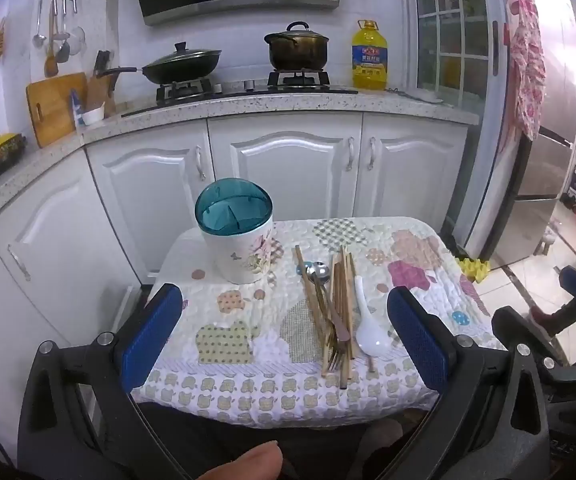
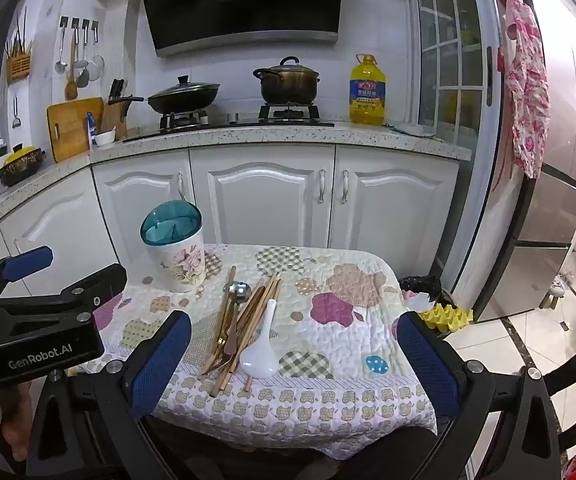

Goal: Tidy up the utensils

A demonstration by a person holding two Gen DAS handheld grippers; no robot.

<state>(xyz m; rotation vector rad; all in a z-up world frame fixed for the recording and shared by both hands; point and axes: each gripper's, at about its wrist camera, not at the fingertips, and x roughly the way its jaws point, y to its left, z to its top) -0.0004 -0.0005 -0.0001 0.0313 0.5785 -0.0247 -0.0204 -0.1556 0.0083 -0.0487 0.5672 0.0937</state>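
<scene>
Hovering wide open and empty, the left tool [image 1: 284,332] and right tool [image 2: 294,354] face heaped utensils [image 1: 334,312] awaiting sorting into the holder [image 1: 235,230].

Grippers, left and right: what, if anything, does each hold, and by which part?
Nothing. The left gripper and right gripper are both open and empty.

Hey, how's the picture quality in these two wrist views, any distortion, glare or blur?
Left wrist view: strong fisheye bending of the speckled stone countertop, dark vignetted corners, table sharp. Right wrist view: same curvature, window glare on the glossy tiled floor, white ceramic spoon in focus.
</scene>
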